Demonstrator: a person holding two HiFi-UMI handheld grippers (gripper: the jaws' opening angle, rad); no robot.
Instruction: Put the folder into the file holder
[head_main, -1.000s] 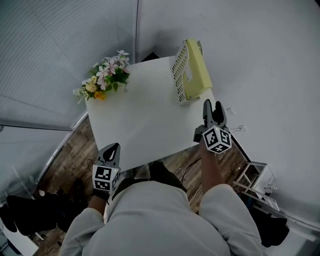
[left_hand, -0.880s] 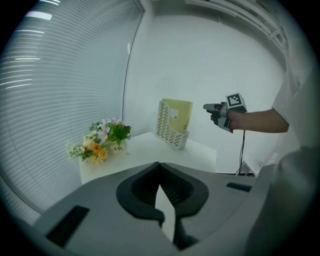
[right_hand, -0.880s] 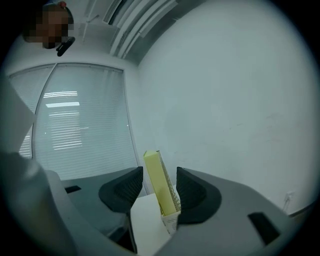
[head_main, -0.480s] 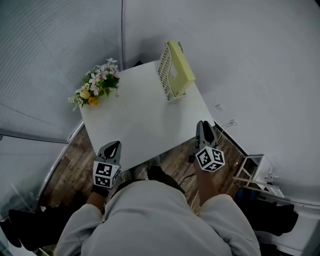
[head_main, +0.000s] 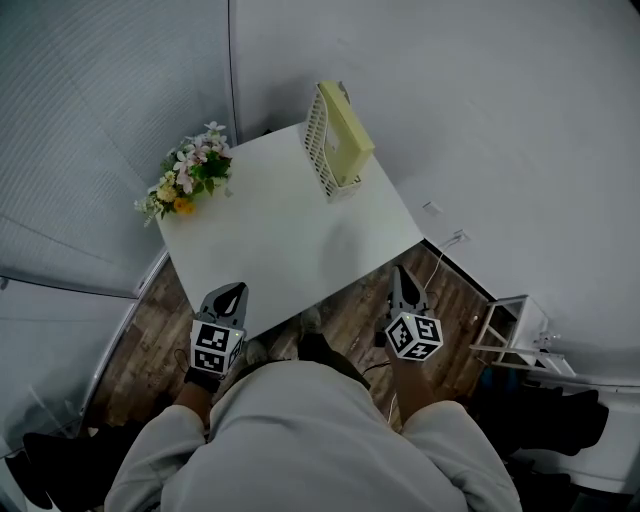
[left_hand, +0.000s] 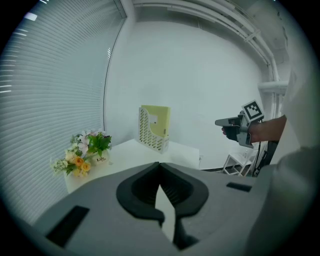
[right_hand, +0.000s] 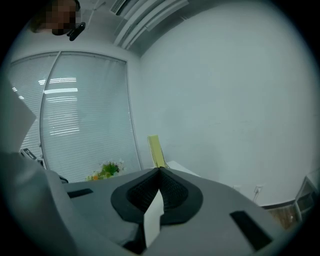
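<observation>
You're pulling your right claw (head_main: 402, 280) back off the bench (head_main: 290, 240), pressed together and empty; your left claw (head_main: 232, 295) is hanging pressed together, empty too.

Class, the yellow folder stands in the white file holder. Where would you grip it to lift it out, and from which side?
Probably its top edge, from above. The yellow folder stands upright in the file holder, whose lattice wall covers its lower part, so only the top stands free.
</observation>
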